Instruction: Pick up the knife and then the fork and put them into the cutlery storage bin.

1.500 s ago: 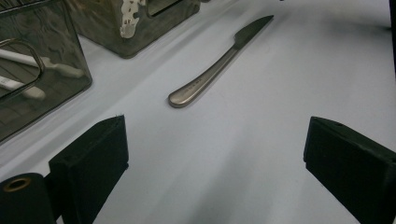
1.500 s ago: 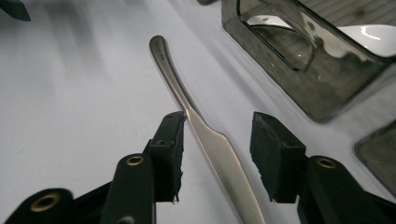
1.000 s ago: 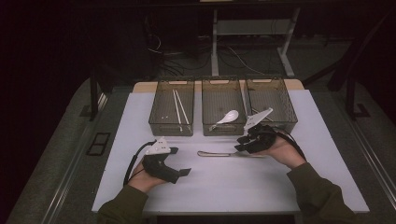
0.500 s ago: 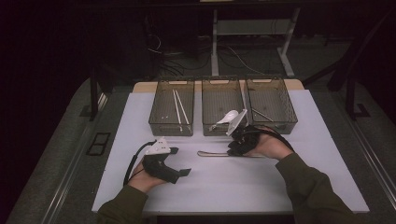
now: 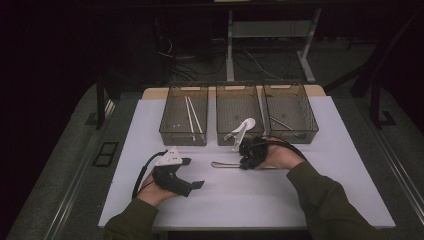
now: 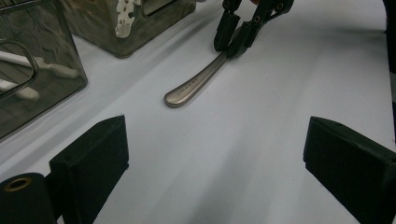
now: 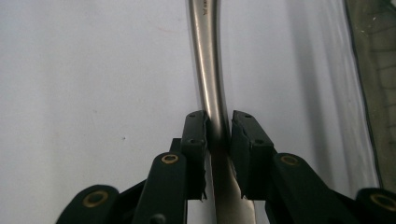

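A: Where is the utensil (image 5: 227, 165)?

B: It lies flat on the white worktop (image 5: 350, 165), in front of the middle bin (image 5: 222, 112). Its handle end points toward the left gripper (image 5: 187, 174). In the left gripper view the rounded handle tip (image 6: 180, 95) lies bare on the worktop; the far part runs under the right gripper (image 6: 236, 39).

A: Where does the utensil sit relative to the right fingers?

B: In the right gripper view the metal handle (image 7: 210, 70) runs straight between the two fingers (image 7: 195, 135), one on each side. The right gripper (image 7: 217, 128) points down onto it. The fingers have just been closing, and the gap now matches the handle's width. The pads stand against the handle sides; whether they press firmly I cannot tell.

A: State of the left fingers?

B: Wide apart, nothing between them. The left finger (image 6: 91, 156) and its partner frame bare worktop. The utensil lies ahead of them, apart from both.

A: Other items?

B: The left bin (image 5: 170, 122) holds chopsticks (image 5: 192, 117). A white spoon (image 5: 242, 127) is in the middle bin.
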Demonstrator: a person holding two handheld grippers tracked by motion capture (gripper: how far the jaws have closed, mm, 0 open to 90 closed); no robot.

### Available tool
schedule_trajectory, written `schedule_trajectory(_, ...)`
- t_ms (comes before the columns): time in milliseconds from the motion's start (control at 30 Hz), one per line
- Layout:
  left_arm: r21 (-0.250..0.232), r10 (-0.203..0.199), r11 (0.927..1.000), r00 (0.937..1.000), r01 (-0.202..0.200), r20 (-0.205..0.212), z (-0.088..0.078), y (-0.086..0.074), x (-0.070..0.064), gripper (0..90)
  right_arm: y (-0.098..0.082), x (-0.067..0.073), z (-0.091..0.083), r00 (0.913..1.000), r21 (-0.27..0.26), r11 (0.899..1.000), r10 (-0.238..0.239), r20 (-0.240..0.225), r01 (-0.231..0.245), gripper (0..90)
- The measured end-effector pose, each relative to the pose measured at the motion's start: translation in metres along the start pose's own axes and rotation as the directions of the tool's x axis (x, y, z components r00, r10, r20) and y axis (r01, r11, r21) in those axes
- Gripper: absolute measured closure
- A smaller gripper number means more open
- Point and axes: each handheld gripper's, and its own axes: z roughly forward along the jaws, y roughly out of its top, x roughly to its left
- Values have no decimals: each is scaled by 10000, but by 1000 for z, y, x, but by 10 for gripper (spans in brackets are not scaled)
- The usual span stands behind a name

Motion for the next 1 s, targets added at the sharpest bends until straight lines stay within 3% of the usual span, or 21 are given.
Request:
schedule_trajectory(233,17,10,10000,10000,-10,15,0,0,0,60,7,2,1,9989,570,9974,-456,93,450,762)
schedule_trajectory(467,17,2,10000,10000,-2,23,0,0,0,61,12,3,2,9989,916,9948,-458,65,450,790)
schedule_trajectory(1000,38,-25,10000,10000,25,29,0,0,0,61,2,1,-1,10000,350,9994,85,-13,-85,795)
